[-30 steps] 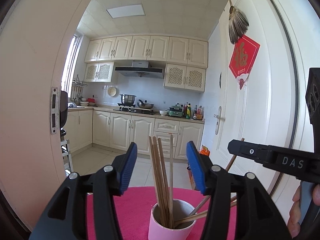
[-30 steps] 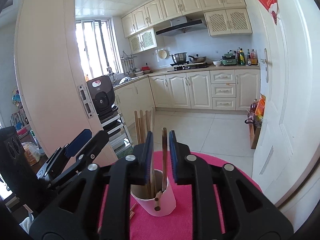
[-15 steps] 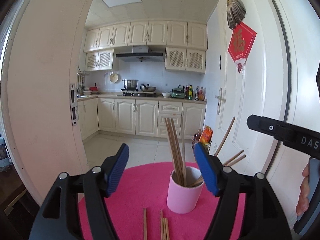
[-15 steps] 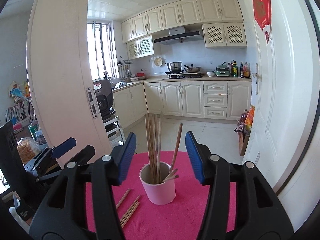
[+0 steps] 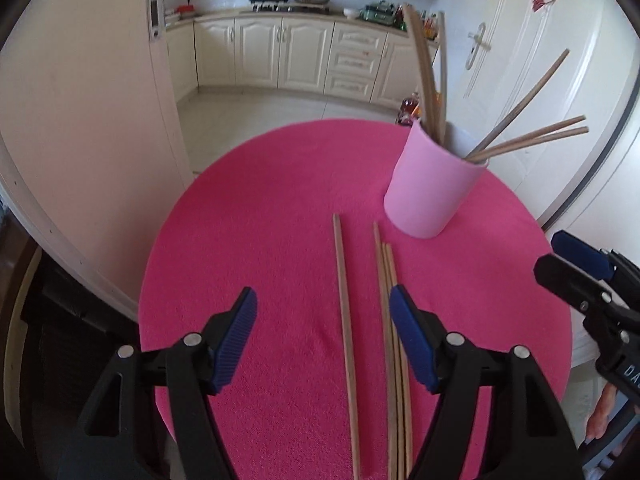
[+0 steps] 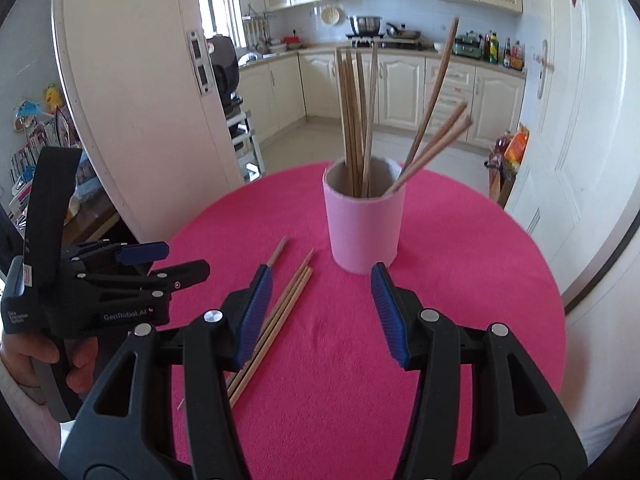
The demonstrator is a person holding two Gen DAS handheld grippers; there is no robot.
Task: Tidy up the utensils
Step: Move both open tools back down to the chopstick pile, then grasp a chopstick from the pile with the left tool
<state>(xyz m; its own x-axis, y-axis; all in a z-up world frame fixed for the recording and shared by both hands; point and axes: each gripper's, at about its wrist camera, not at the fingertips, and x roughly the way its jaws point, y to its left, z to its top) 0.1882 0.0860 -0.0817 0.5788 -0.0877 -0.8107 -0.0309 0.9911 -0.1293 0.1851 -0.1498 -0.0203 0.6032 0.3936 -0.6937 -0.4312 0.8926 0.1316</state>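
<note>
Hovering: left gripper (image 5: 322, 330) jaws apart over chopsticks (image 5: 345, 320)

A round pink table (image 6: 460, 264) stands before cream kitchen cabinets (image 6: 404, 88).

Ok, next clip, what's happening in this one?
A person with a gripper in each hand is sorting chopsticks into a pink cup on a round pink table. Several chopsticks already stand in the cup. Four loose chopsticks lie flat on the table beside it. The left gripper hangs over them with jaws open, one stick between them but not gripped. The right gripper is also open and holds nothing.
</note>
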